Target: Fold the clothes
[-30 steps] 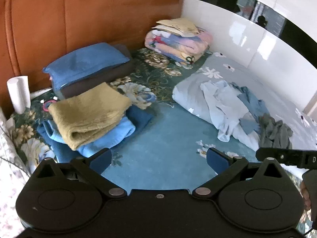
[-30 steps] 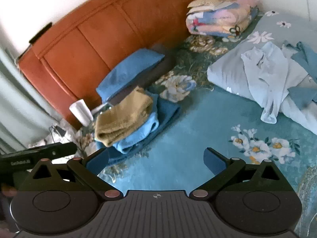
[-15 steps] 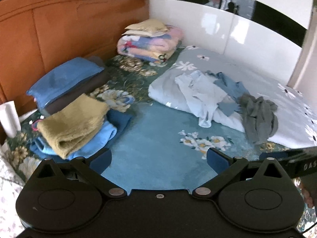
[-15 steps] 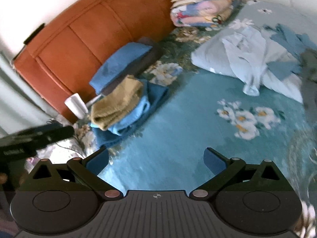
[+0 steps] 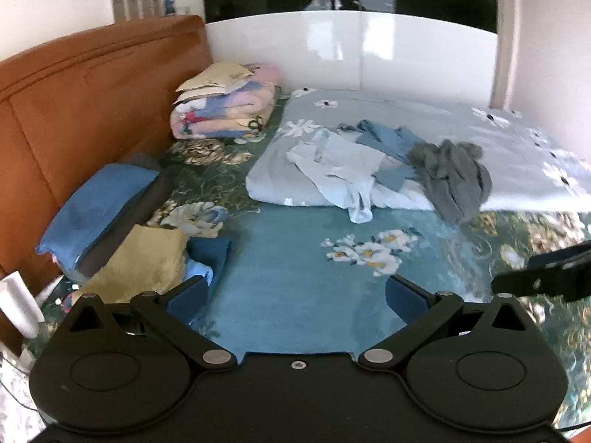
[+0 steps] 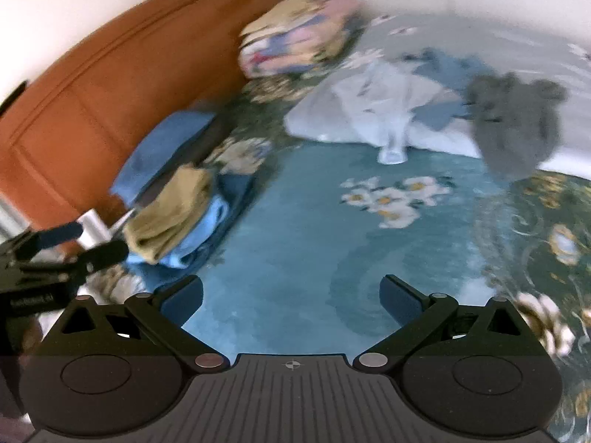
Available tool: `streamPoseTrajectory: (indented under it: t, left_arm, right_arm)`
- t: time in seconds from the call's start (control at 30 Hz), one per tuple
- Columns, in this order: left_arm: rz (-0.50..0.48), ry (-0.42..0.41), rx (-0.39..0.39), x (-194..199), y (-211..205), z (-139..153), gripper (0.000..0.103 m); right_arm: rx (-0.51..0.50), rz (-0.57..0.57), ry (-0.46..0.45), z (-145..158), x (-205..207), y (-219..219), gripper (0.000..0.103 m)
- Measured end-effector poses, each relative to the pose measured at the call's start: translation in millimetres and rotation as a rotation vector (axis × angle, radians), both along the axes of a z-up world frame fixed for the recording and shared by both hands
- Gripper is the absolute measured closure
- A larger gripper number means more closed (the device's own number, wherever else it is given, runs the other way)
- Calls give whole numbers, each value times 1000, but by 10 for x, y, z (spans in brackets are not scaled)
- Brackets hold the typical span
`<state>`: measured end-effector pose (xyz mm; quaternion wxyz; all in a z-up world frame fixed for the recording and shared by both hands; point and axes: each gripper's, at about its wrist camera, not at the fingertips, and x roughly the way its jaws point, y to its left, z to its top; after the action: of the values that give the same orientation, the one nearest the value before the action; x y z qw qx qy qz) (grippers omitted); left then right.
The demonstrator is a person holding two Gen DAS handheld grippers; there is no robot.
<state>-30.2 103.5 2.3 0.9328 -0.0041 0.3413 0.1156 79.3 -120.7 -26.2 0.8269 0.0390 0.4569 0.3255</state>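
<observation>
Loose clothes lie in a heap on a grey flowered quilt (image 5: pixel 461 136): a pale blue shirt (image 5: pixel 343 170), a darker blue garment (image 5: pixel 391 140) and a grey garment (image 5: pixel 454 177). The same heap appears blurred in the right wrist view, with the pale shirt (image 6: pixel 388 110) and the grey garment (image 6: pixel 517 125). A folded stack sits near the headboard, a tan piece (image 5: pixel 144 262) on top of blue ones. My left gripper (image 5: pixel 297 295) is open above the teal bedspread, holding nothing. My right gripper (image 6: pixel 291 295) is open too, and empty. Both hang well short of the heap.
An orange wooden headboard (image 5: pixel 85 110) runs along the left. A blue pillow (image 5: pixel 96 210) and a folded pink-and-blue blanket stack (image 5: pixel 225 110) lie against it. A white paper roll (image 5: pixel 18 306) stands at the bed's left edge. A glossy white wardrobe (image 5: pixel 351 48) backs the bed.
Both views have swung right, away from the folded stack and toward the loose heap, which is now nearer the middle. Both grippers stayed open.
</observation>
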Motion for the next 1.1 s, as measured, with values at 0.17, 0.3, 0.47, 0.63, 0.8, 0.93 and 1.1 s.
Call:
streamPoseTrajectory:
  t: [0.17, 0.3, 0.47, 0.63, 0.8, 0.93, 1.1]
  left_arm:
    - [-68, 46, -55, -102, -144, -194, 2]
    - [-128, 86, -21, -90, -347, -282, 2]
    - [-209, 80, 17, -74, -634, -282, 2]
    - [-217, 76, 31, 13, -900, -258, 2]
    - [-167, 68, 38, 138, -1215, -216, 2]
    - [-160, 66, 54, 191, -1569, -184, 2]
    - [-167, 78, 89, 187, -1986, -177, 2]
  right_arm:
    - [-39, -104, -8, 31, -303, -212, 0]
    - [-69, -174, 15, -7, -496, -434, 0]
    - [-65, -253, 8, 6, -618, -698, 0]
    - [-72, -293, 3, -30, -578, -923, 0]
    - [-93, -306, -17, -47, -546, -1205, 0]
    - [-122, -333, -39, -84, -568, -1465, 0]
    - [-139, -294, -42, -165, -550, -1734, 0]
